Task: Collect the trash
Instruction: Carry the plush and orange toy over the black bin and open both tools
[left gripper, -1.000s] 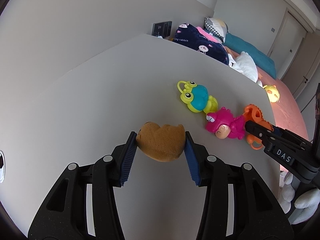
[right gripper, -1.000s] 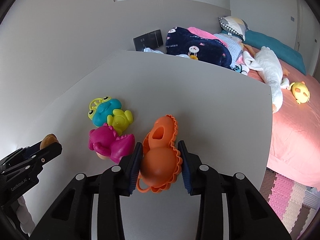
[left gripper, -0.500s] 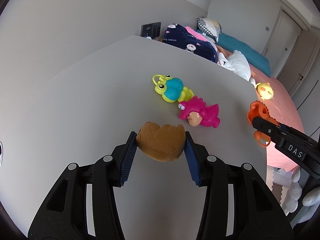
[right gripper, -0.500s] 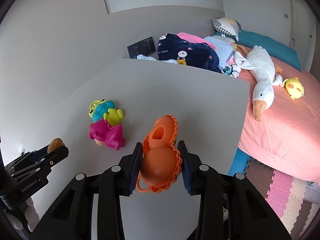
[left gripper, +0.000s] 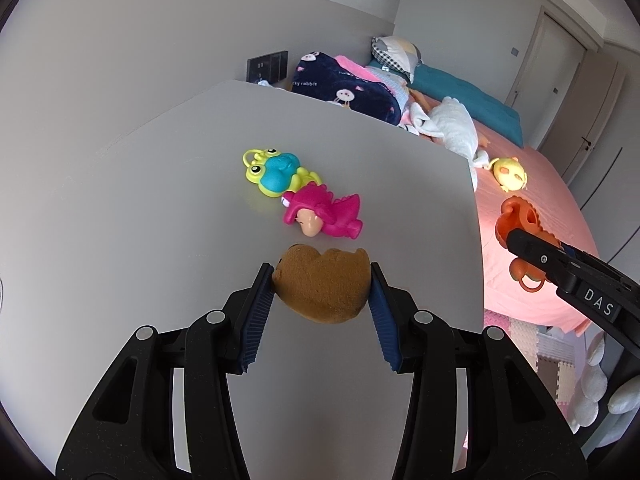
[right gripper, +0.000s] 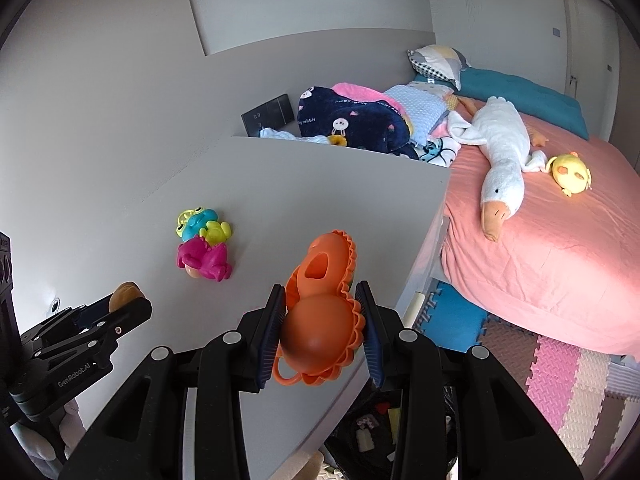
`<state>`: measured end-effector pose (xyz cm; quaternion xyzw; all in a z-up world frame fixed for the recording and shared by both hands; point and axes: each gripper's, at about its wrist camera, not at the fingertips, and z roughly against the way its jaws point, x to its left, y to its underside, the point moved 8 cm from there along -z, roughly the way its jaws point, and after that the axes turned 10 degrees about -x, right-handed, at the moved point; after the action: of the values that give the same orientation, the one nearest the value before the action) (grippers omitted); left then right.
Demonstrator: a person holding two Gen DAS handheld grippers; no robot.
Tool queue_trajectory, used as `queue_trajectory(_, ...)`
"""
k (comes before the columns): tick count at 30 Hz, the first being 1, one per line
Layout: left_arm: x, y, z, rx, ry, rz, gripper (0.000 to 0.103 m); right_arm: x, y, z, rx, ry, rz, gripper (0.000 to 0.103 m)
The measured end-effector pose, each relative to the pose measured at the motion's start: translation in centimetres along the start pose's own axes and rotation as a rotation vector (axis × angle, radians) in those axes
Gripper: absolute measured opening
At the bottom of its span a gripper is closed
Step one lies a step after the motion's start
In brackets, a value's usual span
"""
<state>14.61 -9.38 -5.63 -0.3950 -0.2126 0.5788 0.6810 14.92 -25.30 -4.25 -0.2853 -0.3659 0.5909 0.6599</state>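
The room is presenting plain pale walls, filling the upper half of both views. The bed, under a pink sheet, is occupying the right side of the right wrist view, with a teal blanket lying along its far edge at upper right. The grey tabletop is spreading across the centre and left of both views, its right edge running down beside the bed. Foam floor mats in pink, cream and blue are showing at lower right, below the bed.

On the bed, a white plush goose is lying stretched out at centre right, a navy blanket is bunching at the table's far corner, a checked pillow is sitting above it, and a small yellow plush is resting at far right. A dark wall panel is showing just beyond the table's far edge.

On the tabletop, a pink dinosaur toy and a green and blue frog toy are lying touching each other, just above frame centre in the left wrist view.

My left gripper is clamping a brown plush piece between both pads, lower centre, over the table. My right gripper is gripping an orange plastic toy at lower centre, over the table's right edge.
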Motion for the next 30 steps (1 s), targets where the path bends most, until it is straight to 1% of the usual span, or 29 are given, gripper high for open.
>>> queue_trajectory(8,-2.9,0.4,0.4,0.002,0.034,-0.026,0.046,-2.0,0.6,2.4,-0.012,0.026,-0.01,0.038)
queue_trajectory(20,-7.3,0.9,0.8,0.007,0.092,-0.072,0.046,-5.4,0.5,5.6,-0.046,0.071,-0.037,0.038)
queue_trajectory(27,-10.5,1.2,1.3,0.005,0.132,-0.12,0.046,-7.8,0.4,7.3,-0.067,0.106,-0.058,0.038)
queue_trajectory(30,-11.9,1.3,1.3,0.006,0.149,-0.134,0.046,-9.0,0.4,8.1,-0.072,0.118,-0.07,0.035)
